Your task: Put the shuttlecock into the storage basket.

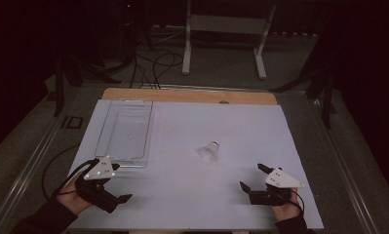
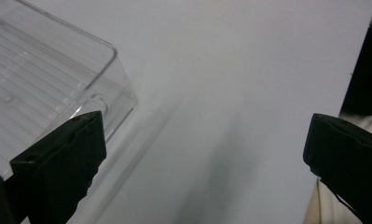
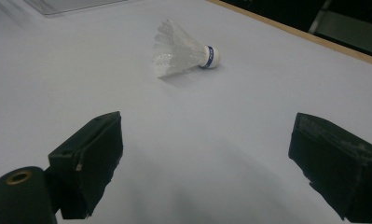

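A white feathered shuttlecock [image 1: 209, 151] with a blue-banded cork lies on its side near the middle of the white table sheet [image 1: 192, 195]. In the right gripper view the shuttlecock [image 3: 181, 50] lies ahead of the jaws, apart from them. My right gripper [image 1: 251, 176] rests at the front right, open and holding nothing [image 3: 207, 154]. At the back left stands a clear plastic tray [image 1: 126, 131] with nothing in it. My left gripper [image 1: 122, 182] sits just in front of the tray's near end, open, with bare sheet between its jaws [image 2: 204, 140]. The tray's corner [image 2: 44, 79] lies left of the left jaw.
A wooden table edge [image 1: 189, 95] runs along the back of the sheet. Beyond it, on the dark floor, are cables [image 1: 153, 66] and a white metal stand [image 1: 223, 29]. The sheet's right edge [image 2: 361, 51] shows in the left gripper view.
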Motion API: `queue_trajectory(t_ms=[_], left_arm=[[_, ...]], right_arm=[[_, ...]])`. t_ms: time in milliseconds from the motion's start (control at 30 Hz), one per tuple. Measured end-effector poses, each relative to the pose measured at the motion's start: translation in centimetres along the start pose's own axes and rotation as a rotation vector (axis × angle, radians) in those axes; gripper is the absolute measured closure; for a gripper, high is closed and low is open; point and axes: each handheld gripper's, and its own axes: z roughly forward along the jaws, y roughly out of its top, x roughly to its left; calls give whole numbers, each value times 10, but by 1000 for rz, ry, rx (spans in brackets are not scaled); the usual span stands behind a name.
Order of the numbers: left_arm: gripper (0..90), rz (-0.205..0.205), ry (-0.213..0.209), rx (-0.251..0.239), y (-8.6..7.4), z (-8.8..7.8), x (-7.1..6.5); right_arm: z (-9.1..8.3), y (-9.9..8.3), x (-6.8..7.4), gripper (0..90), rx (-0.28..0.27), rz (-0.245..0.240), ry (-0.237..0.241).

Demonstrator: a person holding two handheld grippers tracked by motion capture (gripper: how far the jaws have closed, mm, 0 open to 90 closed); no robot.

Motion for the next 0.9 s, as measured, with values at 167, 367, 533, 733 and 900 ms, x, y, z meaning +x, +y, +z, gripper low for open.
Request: queue_trajectory(t_ms=[167, 367, 533, 733, 900], left_arm=[[0, 9, -16, 37, 4, 3, 0], [0, 33, -45, 103, 10, 7, 0], [0, 49, -57, 151, 13, 11, -1], [0, 60, -79, 203, 17, 15, -2], [0, 73, -90, 245, 23, 17, -2]], right_arm=[[0, 0, 0, 100, 7, 4, 5], [1, -1, 0, 100, 11, 3, 11], [2, -1, 0, 100, 15, 7, 16], [1, -1, 0, 100, 16, 7, 21], [1, 0, 1, 100, 10, 8, 21]])
